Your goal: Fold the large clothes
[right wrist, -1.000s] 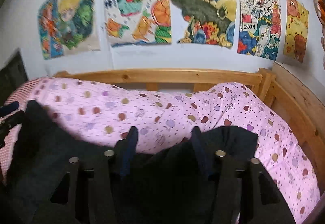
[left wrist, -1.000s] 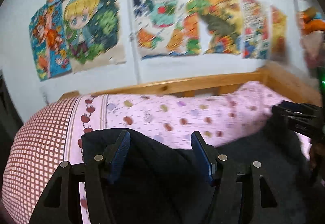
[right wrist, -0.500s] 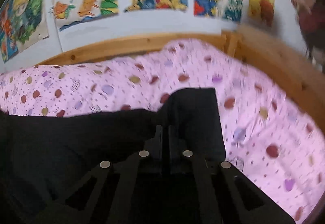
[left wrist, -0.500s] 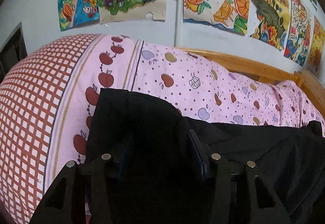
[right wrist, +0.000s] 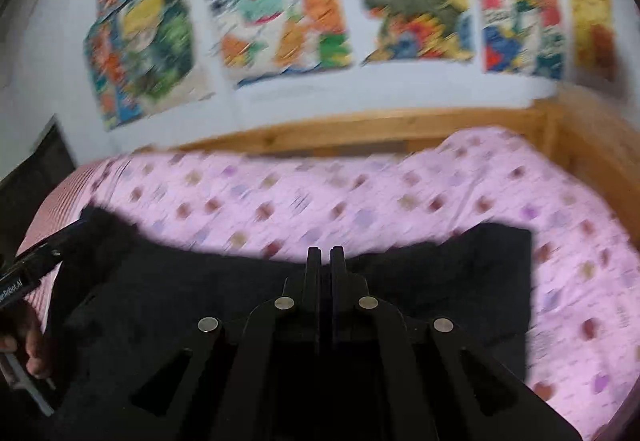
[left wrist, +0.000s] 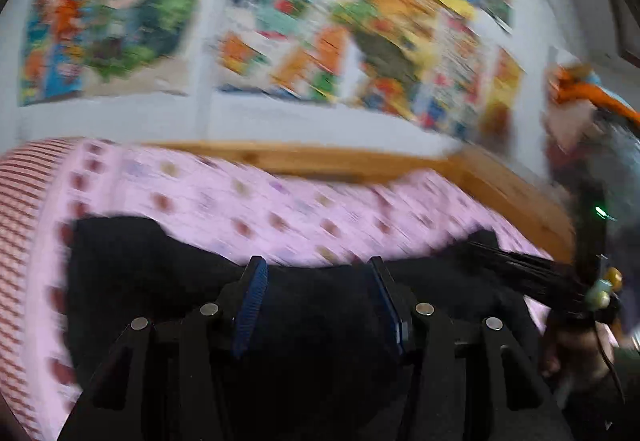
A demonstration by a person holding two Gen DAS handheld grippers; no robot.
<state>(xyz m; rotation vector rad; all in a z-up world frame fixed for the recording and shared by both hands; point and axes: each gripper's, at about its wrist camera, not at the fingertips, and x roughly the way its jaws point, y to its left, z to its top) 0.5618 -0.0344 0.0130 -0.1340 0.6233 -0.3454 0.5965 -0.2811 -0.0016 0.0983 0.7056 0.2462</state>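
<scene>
Item: black garment (right wrist: 460, 281), spread on pink bedsheet (right wrist: 360, 193).
Long axis left-right, beneath both tongs; left gripper (left wrist: 316, 305) part-open, astride cloth; right gripper (right wrist: 325, 261) shut, hold untellable.

I count two grippers, my left gripper (left wrist: 318, 273) and my right gripper (right wrist: 325, 253), one black garment (right wrist: 440, 281) under them, one pink quilt (right wrist: 320, 193) ahead, and about five wall posters (right wrist: 280, 13) beyond.
</scene>
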